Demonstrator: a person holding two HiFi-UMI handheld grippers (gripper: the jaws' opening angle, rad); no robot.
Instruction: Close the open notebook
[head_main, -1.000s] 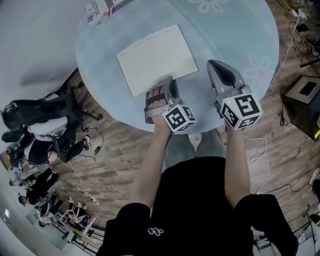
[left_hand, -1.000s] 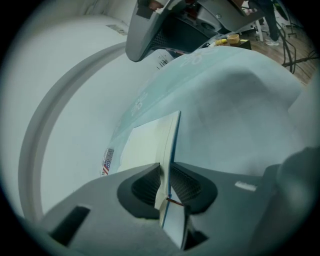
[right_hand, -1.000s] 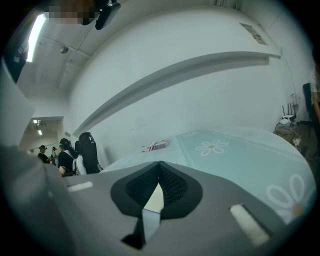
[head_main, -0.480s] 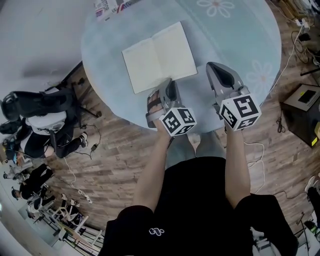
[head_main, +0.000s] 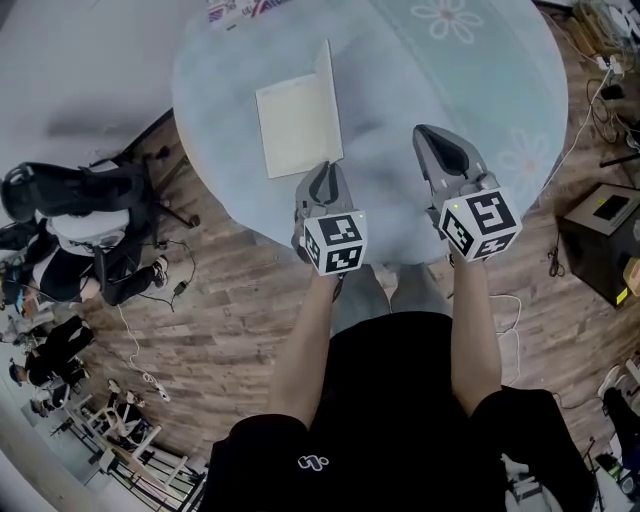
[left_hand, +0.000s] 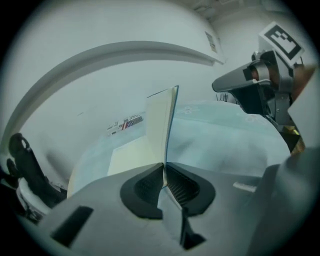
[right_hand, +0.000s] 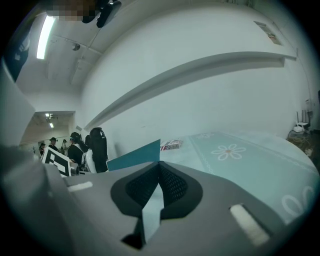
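The notebook (head_main: 295, 125) lies on the round pale-blue table (head_main: 430, 80). Its left page is flat and its right half (head_main: 328, 90) stands upright on edge. My left gripper (head_main: 322, 172) sits at the near edge of that raised half. In the left gripper view the cream page (left_hand: 161, 130) rises straight up from between the jaws, which are closing with their pads on its lower edge. My right gripper (head_main: 432, 132) hovers over bare table to the right, shut with nothing in it. The right gripper view shows the teal cover (right_hand: 135, 156) from behind.
Printed cards (head_main: 240, 10) lie at the table's far edge. A black office chair (head_main: 70, 200) stands on the wood floor at the left, with people behind it. A black box (head_main: 600, 240) and cables sit on the floor at the right.
The notebook's right half has swung up from flat to upright. My left gripper rolled over and shifted left with it, its jaws narrowing. The right gripper has hardly moved.
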